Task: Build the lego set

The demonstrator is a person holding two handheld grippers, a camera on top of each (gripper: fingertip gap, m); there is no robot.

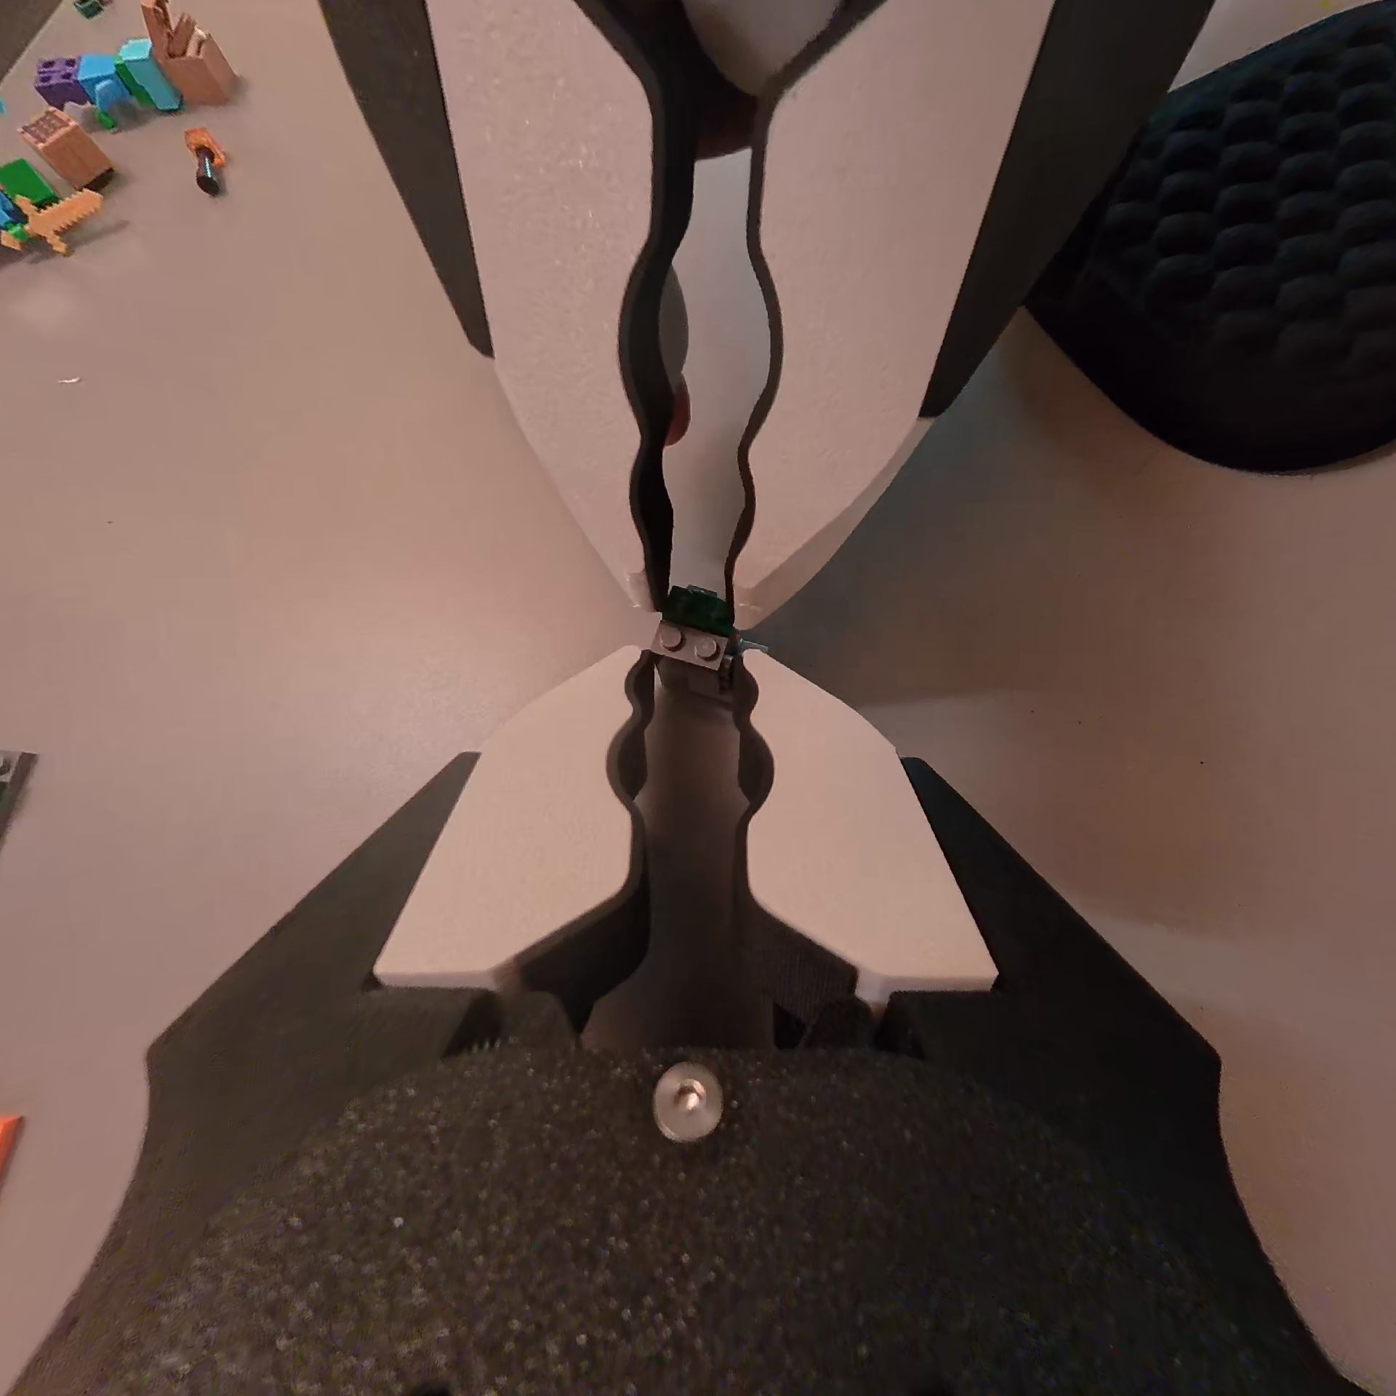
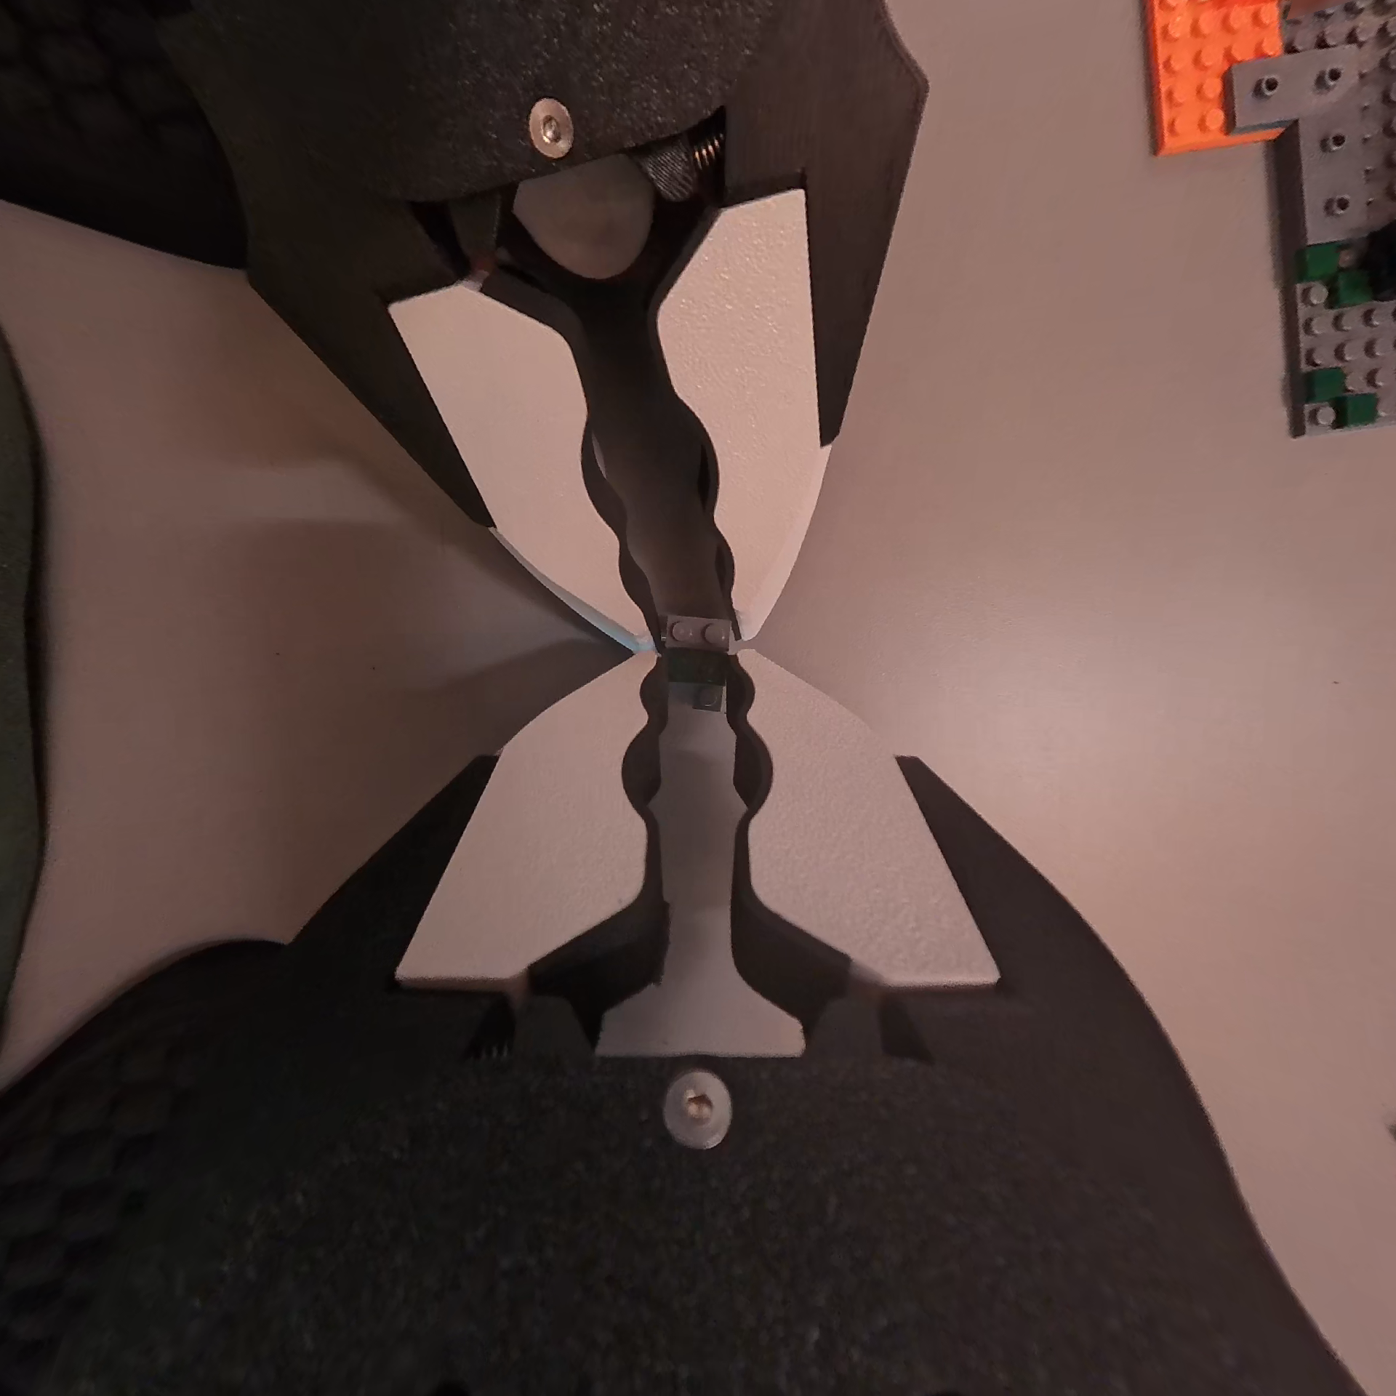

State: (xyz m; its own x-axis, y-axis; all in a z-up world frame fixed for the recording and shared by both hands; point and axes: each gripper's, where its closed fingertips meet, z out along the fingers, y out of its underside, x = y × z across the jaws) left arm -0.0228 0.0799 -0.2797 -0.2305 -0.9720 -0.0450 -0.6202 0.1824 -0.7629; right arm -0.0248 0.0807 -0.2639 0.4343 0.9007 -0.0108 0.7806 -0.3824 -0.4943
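Observation:
My two grippers meet tip to tip above the white table. In the left wrist view my left gripper comes from below, shut on a small grey two-stud plate. My right gripper comes from above, shut on a small dark green piece that touches the grey plate. In the right wrist view my right gripper comes from below with the dark green piece. There the left gripper comes from above with the grey plate.
Loose figures and bricks in purple, blue, green and tan lie at the table's far left. A part-built grey baseplate with green bricks and an orange plate lie at the upper right. A black textured pad sits at the right. The grippers are tip to tip, or close to it.

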